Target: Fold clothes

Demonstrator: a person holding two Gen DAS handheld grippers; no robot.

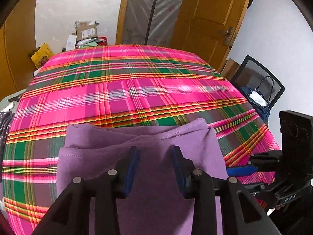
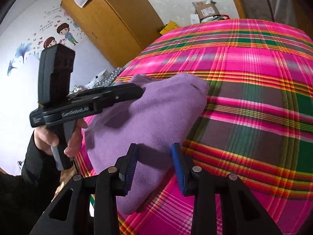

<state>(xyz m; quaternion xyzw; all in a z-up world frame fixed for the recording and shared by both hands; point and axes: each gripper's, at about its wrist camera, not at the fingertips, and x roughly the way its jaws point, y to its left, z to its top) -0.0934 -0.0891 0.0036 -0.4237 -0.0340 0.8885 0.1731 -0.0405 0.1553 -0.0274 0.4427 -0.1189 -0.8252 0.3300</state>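
A purple fleece garment (image 1: 140,137) lies folded in layers on the pink plaid bedsheet (image 1: 137,90), near the bed's front edge. My left gripper (image 1: 155,156) hovers over its middle, jaws wide open, nothing between the blue pads. In the right wrist view the same garment (image 2: 156,113) runs flat under my right gripper (image 2: 155,156); its jaws stand apart above the near right edge and the cloth is not bunched between them. The left gripper (image 2: 143,92), held by a hand (image 2: 54,139), reaches in from the left. The right gripper (image 1: 242,169) touches the garment's right side.
Plaid sheet (image 2: 254,78) covers the whole bed. Beyond it are a wooden door (image 1: 211,15), cardboard boxes (image 1: 86,31) and a yellow bag (image 1: 42,55). A mesh chair with a dark bag (image 1: 258,90) stands at the right. A wooden wardrobe (image 2: 109,19) is at the left.
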